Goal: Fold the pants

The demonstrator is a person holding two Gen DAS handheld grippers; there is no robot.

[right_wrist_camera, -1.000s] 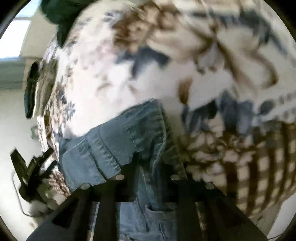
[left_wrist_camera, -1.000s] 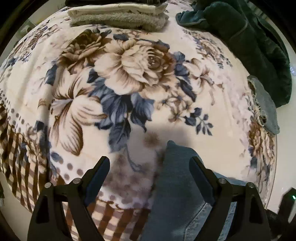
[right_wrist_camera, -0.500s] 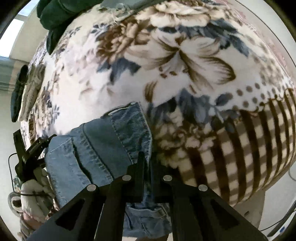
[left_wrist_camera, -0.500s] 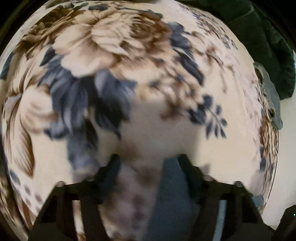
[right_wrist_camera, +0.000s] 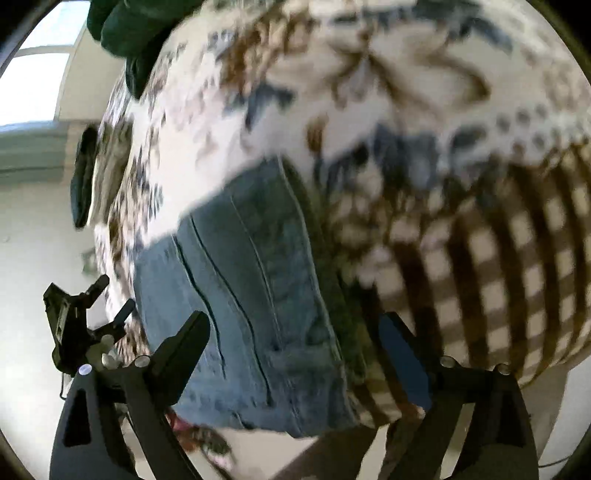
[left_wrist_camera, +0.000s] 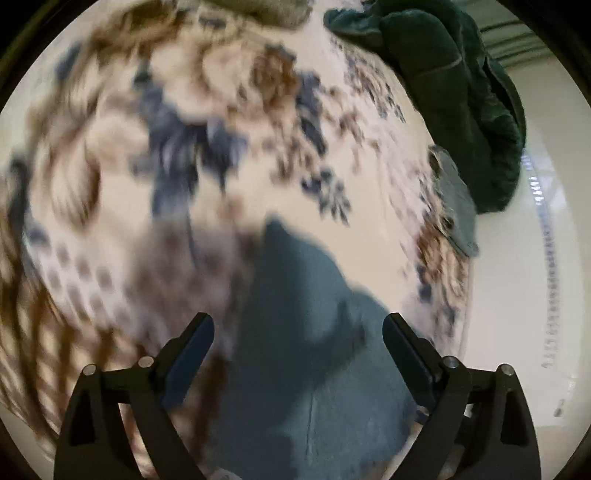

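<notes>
Blue denim pants (left_wrist_camera: pixel 306 332) lie on a floral blanket (left_wrist_camera: pixel 221 147), near its front edge. In the left wrist view my left gripper (left_wrist_camera: pixel 297 339) is open, its fingers spread on either side of the denim and above it. In the right wrist view the pants (right_wrist_camera: pixel 251 288) show seams and a hem, folded into a narrow stack. My right gripper (right_wrist_camera: pixel 293 338) is open and holds nothing, its fingers either side of the denim's near end. The left gripper also shows in the right wrist view (right_wrist_camera: pixel 110 299), open, at the far left. Both views are blurred.
A dark green garment (left_wrist_camera: pixel 461 92) is heaped at the blanket's back right, with a small grey folded piece (left_wrist_camera: pixel 456 203) beside it. A folded towel edge (left_wrist_camera: pixel 266 9) shows at the back. The blanket's checked border (right_wrist_camera: pixel 498 277) hangs over the front edge.
My right gripper has opened and let go of the denim it pinched. My left gripper has opened too and pulled back from the blanket. The pants now lie released.
</notes>
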